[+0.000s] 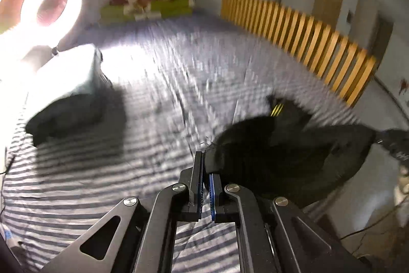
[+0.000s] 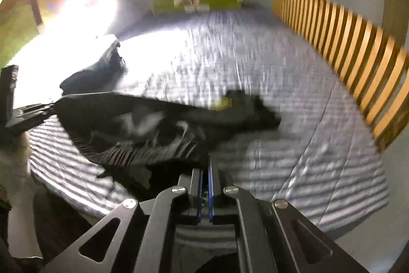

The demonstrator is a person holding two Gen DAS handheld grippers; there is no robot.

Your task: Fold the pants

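Black pants [image 1: 281, 157] hang stretched between my two grippers above the striped bed, motion-blurred. My left gripper [image 1: 205, 161] is shut on one corner of the waistband, and the cloth runs right to the other gripper [image 1: 393, 142] at the frame edge. In the right wrist view my right gripper [image 2: 208, 164] is shut on the opposite corner of the black pants [image 2: 153, 129]. From there the waist spans left to the left gripper [image 2: 32, 113]. A leg end with a yellow label [image 2: 222, 104] trails onto the sheet.
The bed has a blue-and-white striped sheet [image 1: 115, 183]. A stack of folded dark clothes [image 1: 69, 99] lies at its left, under a bright ring light [image 1: 51, 1]. A wooden slatted rail [image 1: 294, 30] runs along the right side. Green and red bedding [image 1: 148, 4] lies at the far end.
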